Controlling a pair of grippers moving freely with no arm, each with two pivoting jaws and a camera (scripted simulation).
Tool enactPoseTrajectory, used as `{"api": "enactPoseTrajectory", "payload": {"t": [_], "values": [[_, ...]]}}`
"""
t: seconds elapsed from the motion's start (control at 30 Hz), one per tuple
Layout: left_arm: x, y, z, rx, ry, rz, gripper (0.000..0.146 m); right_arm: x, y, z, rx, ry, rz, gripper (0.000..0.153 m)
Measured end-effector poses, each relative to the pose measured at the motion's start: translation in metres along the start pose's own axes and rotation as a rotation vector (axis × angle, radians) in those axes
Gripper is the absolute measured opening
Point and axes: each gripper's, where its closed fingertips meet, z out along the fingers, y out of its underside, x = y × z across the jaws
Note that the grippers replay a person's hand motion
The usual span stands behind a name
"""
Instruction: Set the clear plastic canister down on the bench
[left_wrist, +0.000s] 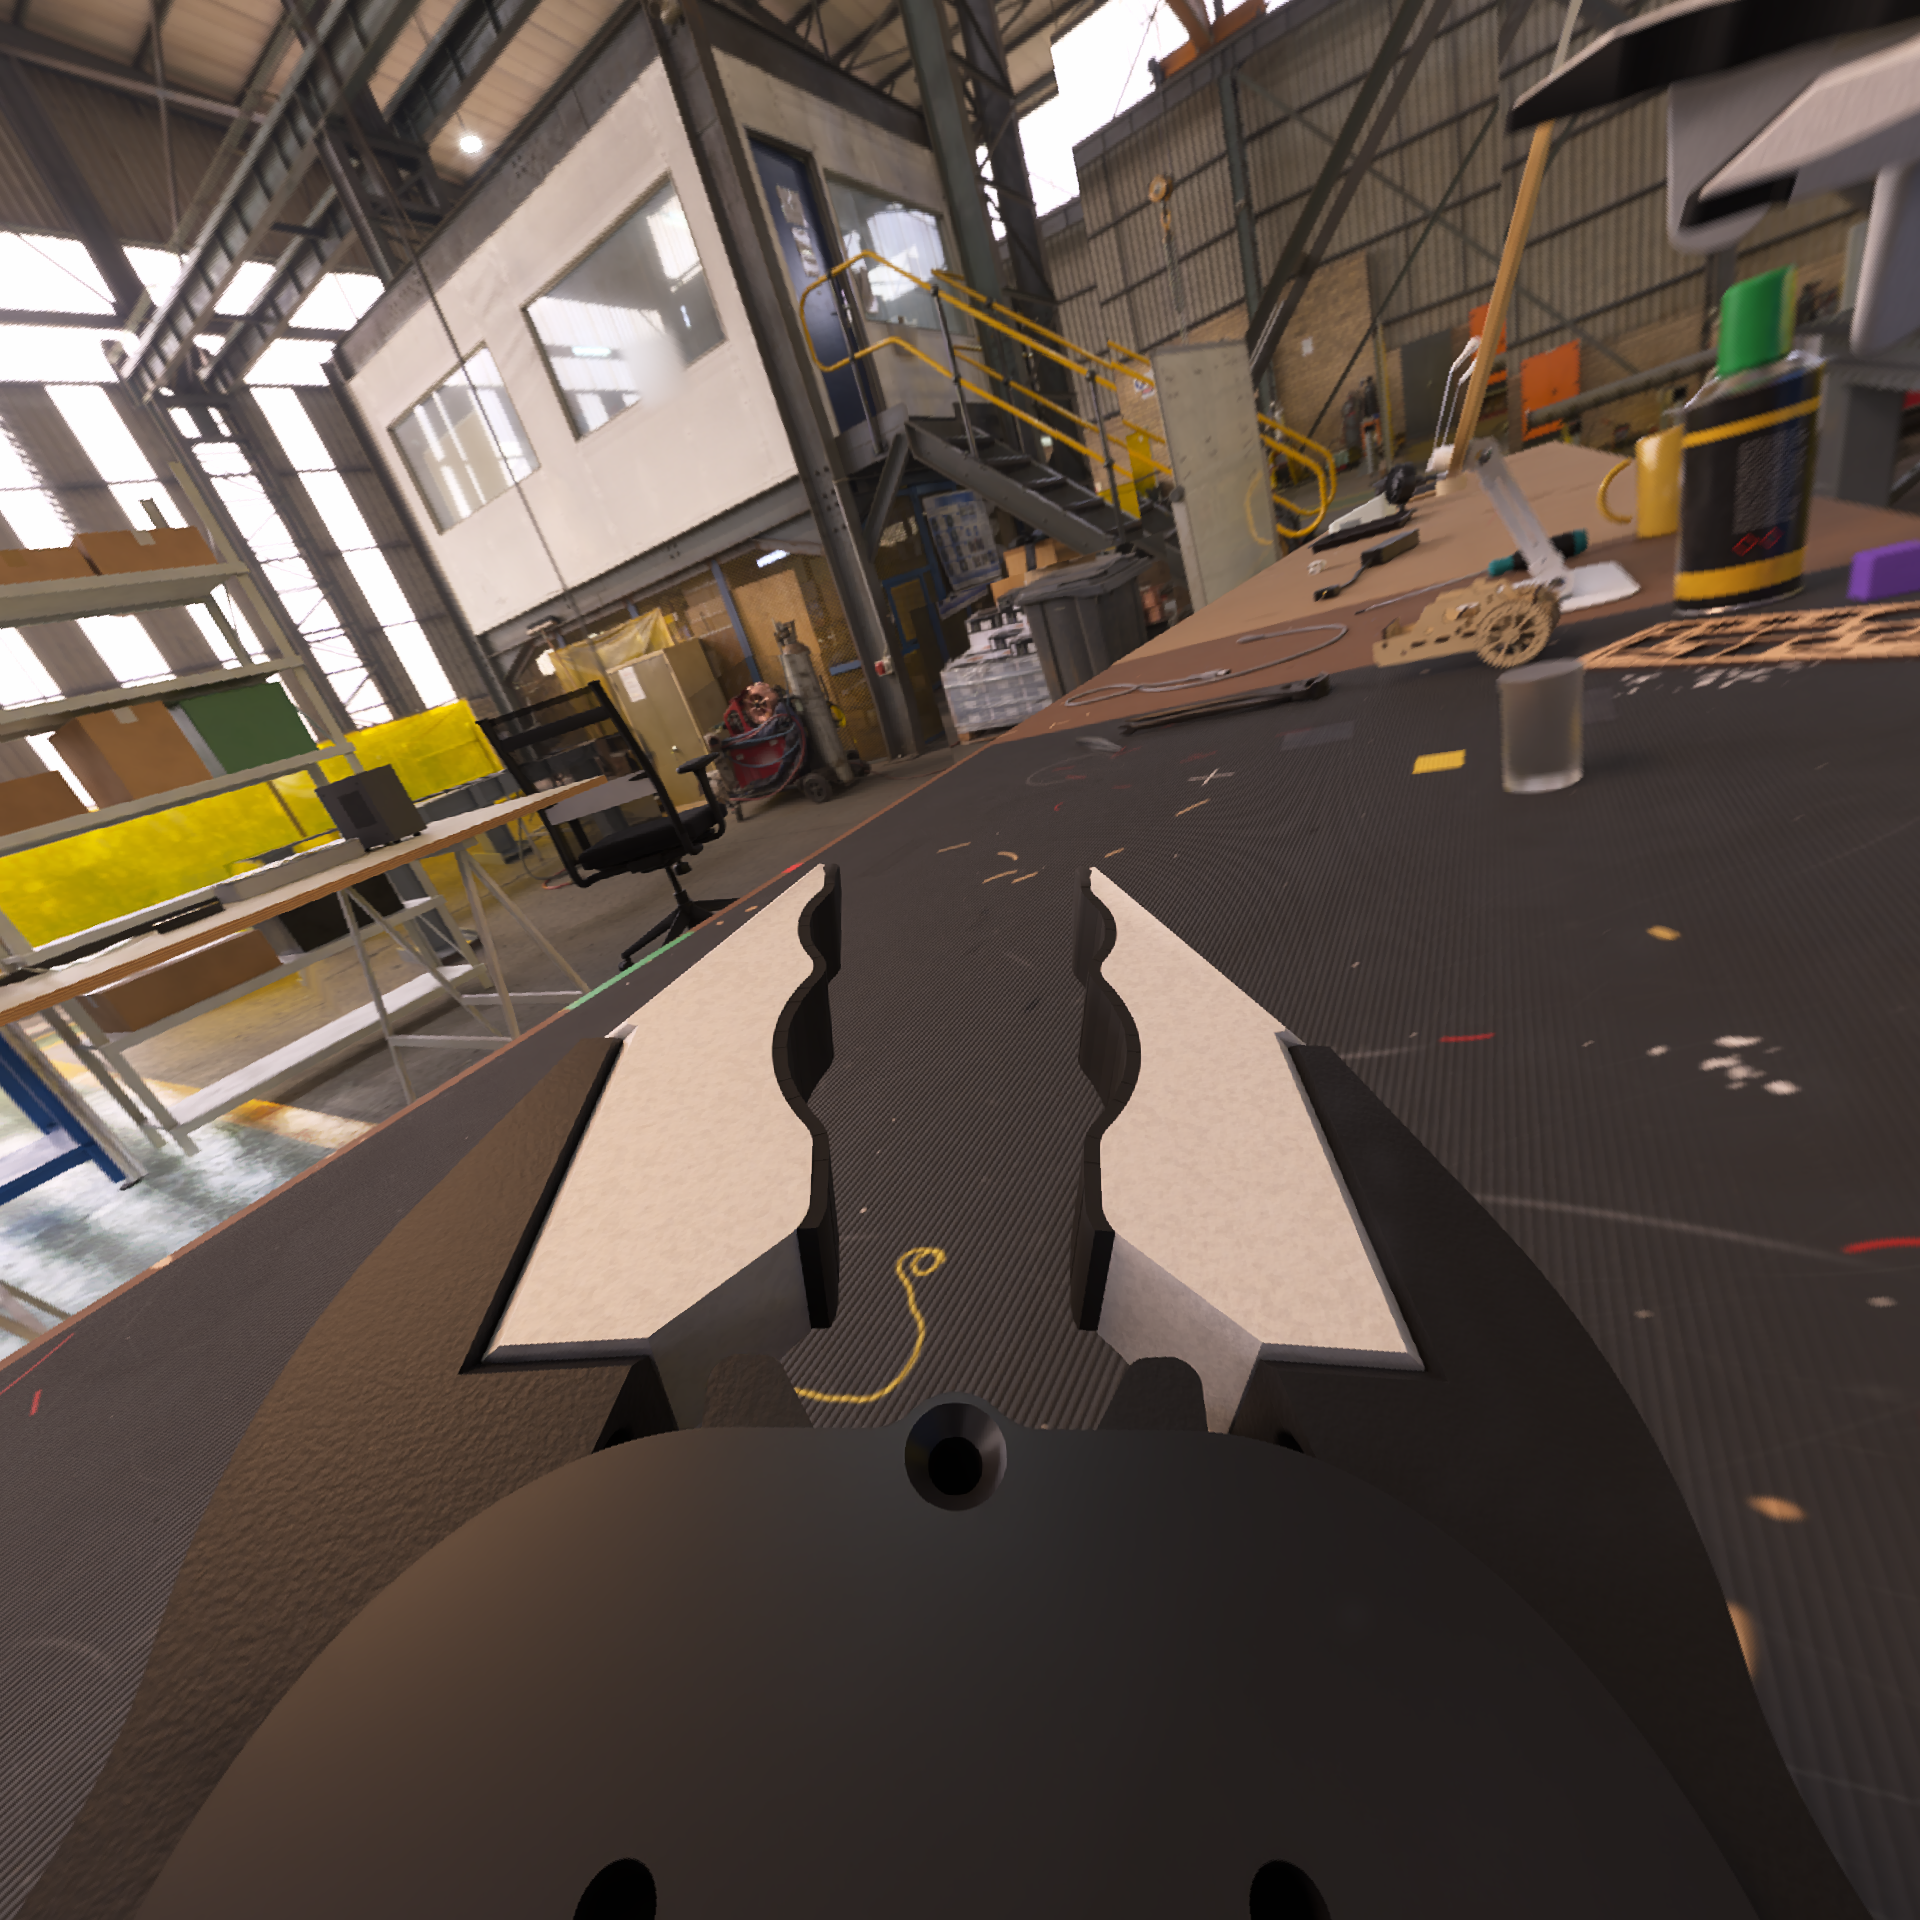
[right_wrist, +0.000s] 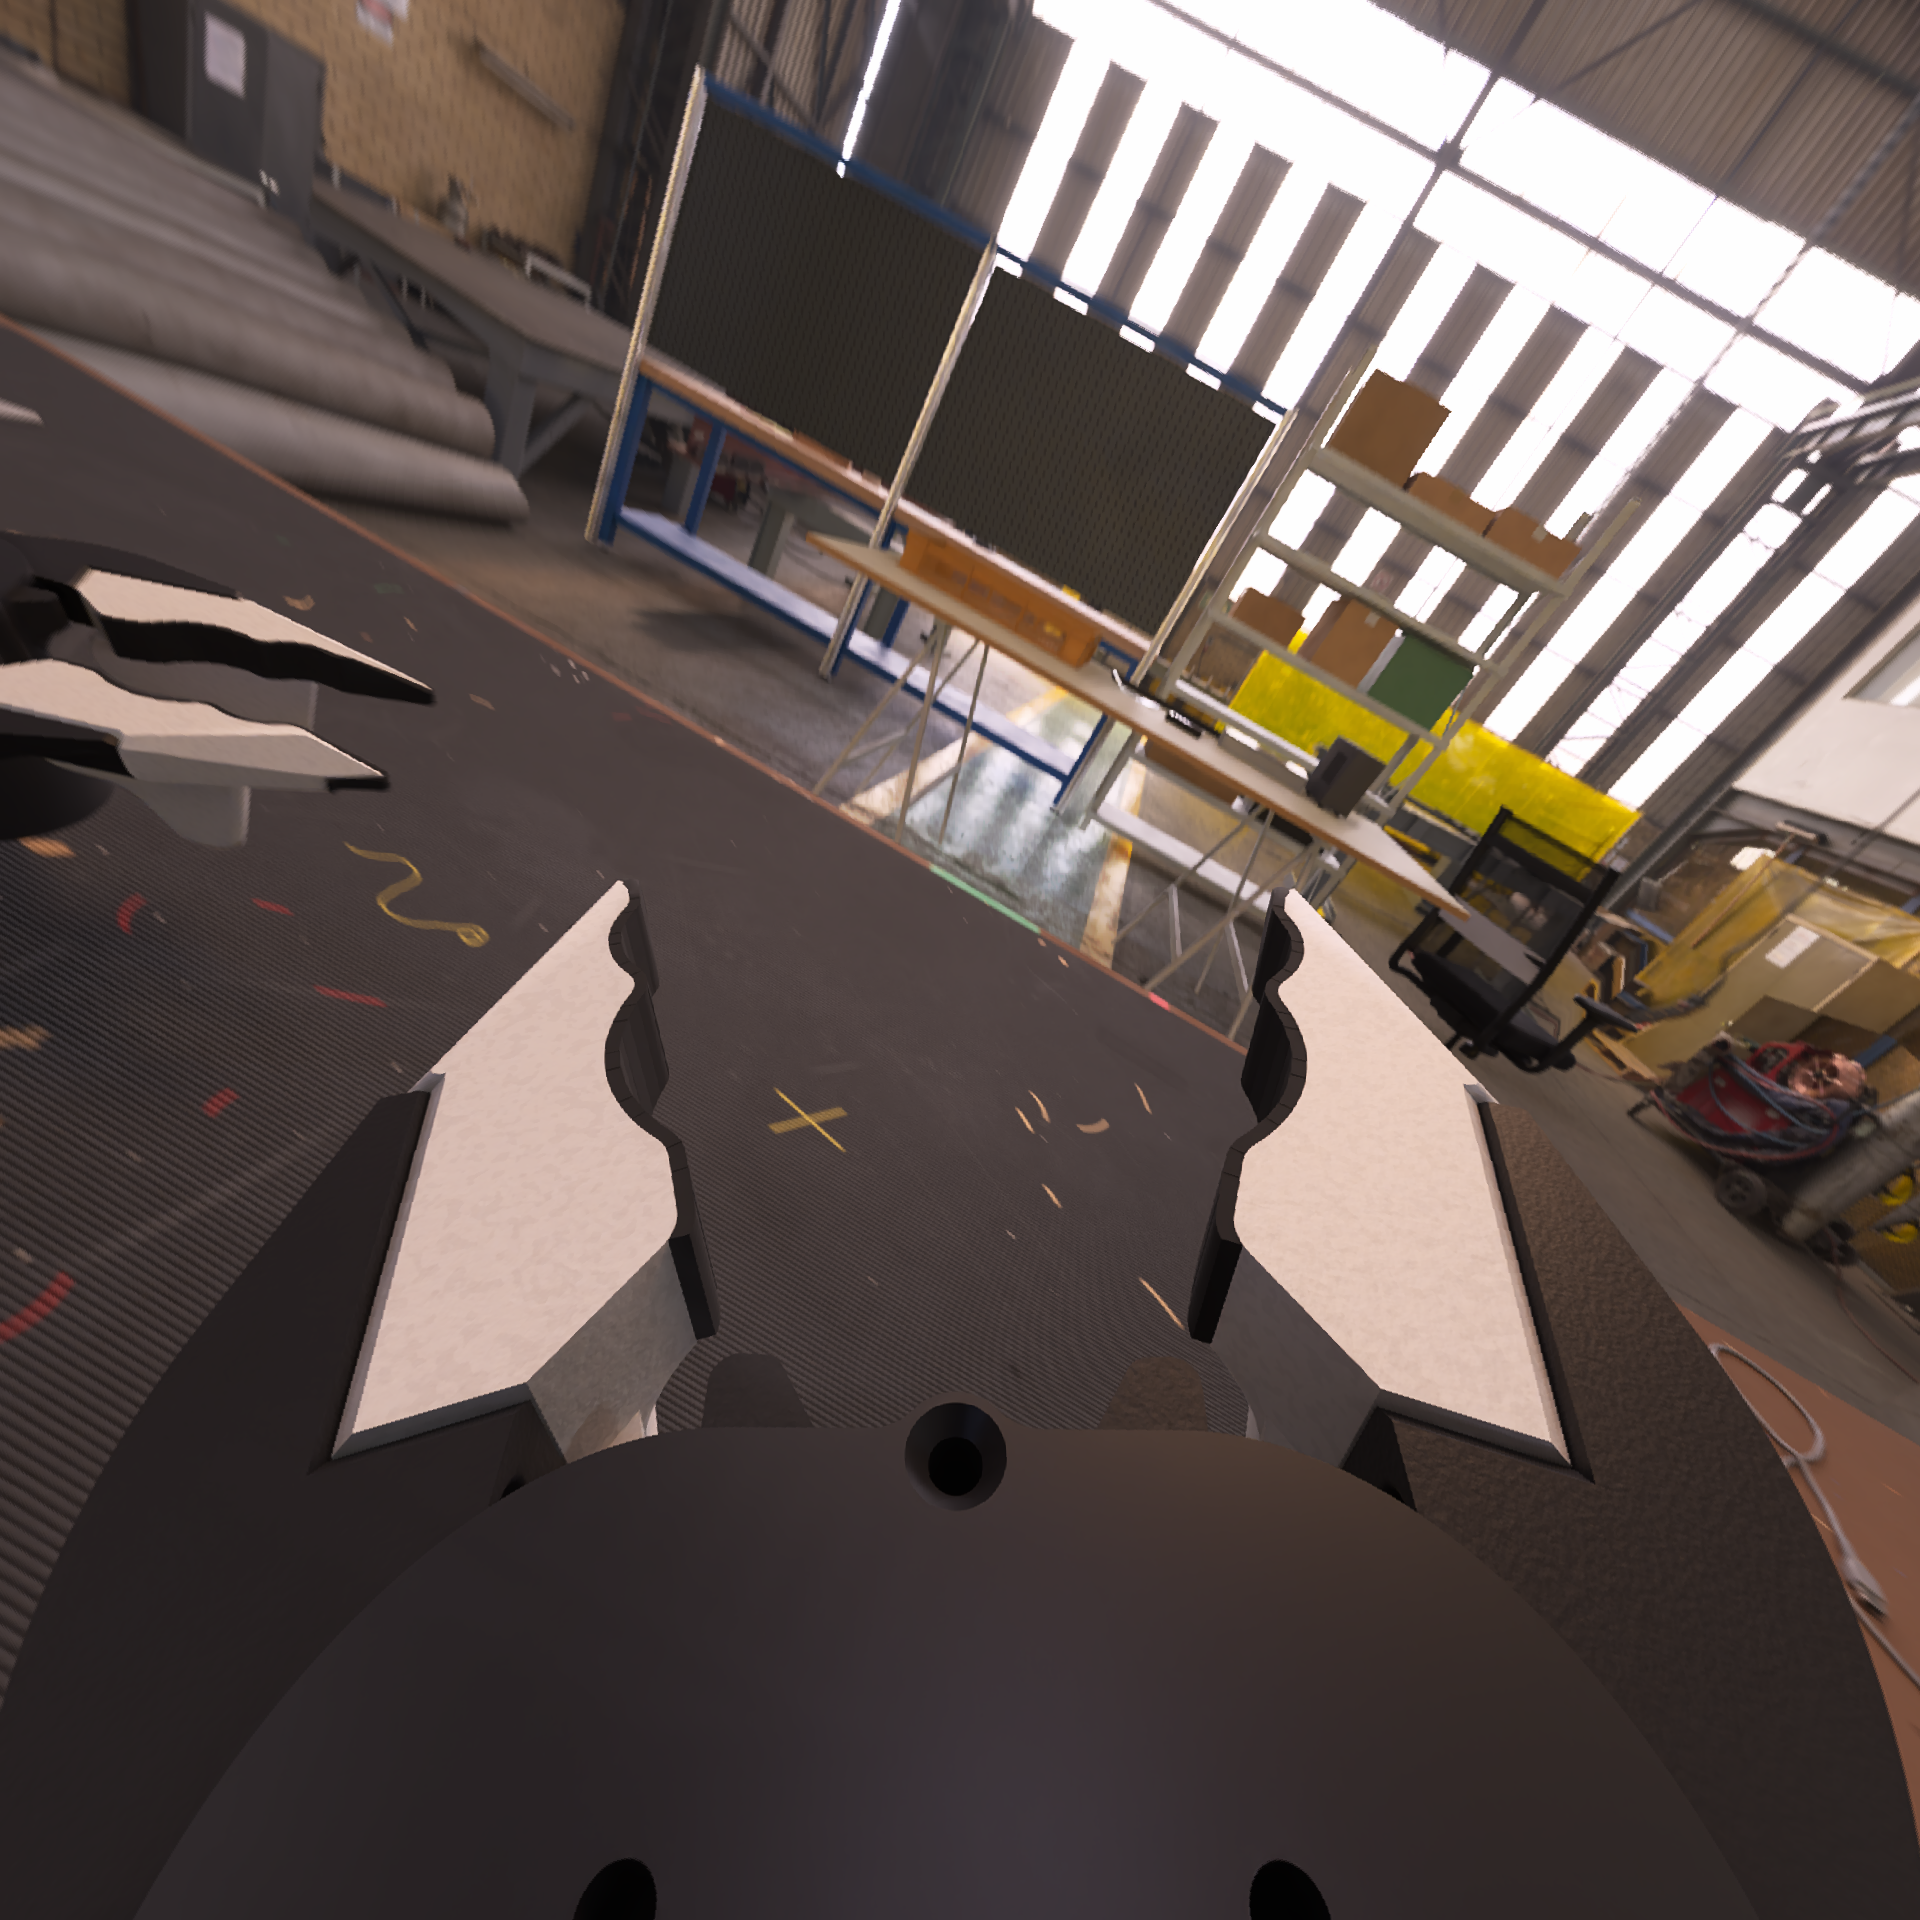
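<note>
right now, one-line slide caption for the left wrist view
Left gripper, fingers open and empty, low over the dark bench mat; clear canister stands upright ahead.

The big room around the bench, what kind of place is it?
Probably a factory hall or workshop. A raised office cabin with yellow-railed metal stairs stands inside it, and shelves of cardboard boxes line the wall. The bench holds a spray can.

Bare dark bench mat (left_wrist: 1351, 1039) lies open ahead of the left gripper (left_wrist: 961, 883). Farther right, the clear canister (left_wrist: 1541, 727) stands alone; behind it crowd 1 spray can (left_wrist: 1745, 488), a yellow mug (left_wrist: 1647, 483) and a wooden model (left_wrist: 1475, 623).
</note>
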Motion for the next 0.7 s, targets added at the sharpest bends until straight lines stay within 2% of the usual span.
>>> {"api": "enactPoseTrajectory", "payload": {"t": [0.07, 0.17, 0.27, 0.37, 0.57, 0.7], "values": [[0.0, -0.016, -0.009, 0.014, 0.003, -0.023, 0.048, -0.025, -0.01, 0.005, 0.037, 0.005, 0.014, 0.116], [-0.006, -0.043, -0.032, 0.029, -0.042, -0.076, 0.054, -0.059, -0.009, 0.013, 0.01, -0.022, 0.003, 0.115], [-0.017, -0.065, -0.07, 0.028, -0.11, -0.095, 0.062, -0.08, -0.001, 0.019, -0.058, -0.023, -0.065, 0.115], [-0.036, -0.087, -0.114, 0.015, -0.208, -0.084, 0.063, -0.104, 0.002, 0.024, -0.073, -0.065, -0.094, 0.112], [-0.089, -0.119, -0.2, -0.17, -0.49, 0.236, 0.058, -0.164, -0.006, 0.05, 0.005, -0.189, -0.004, 0.106], [-0.122, -0.12, -0.261, -0.352, -0.638, 0.43, 0.058, -0.201, -0.028, 0.075, 0.079, -0.269, -0.032, 0.099]]}}
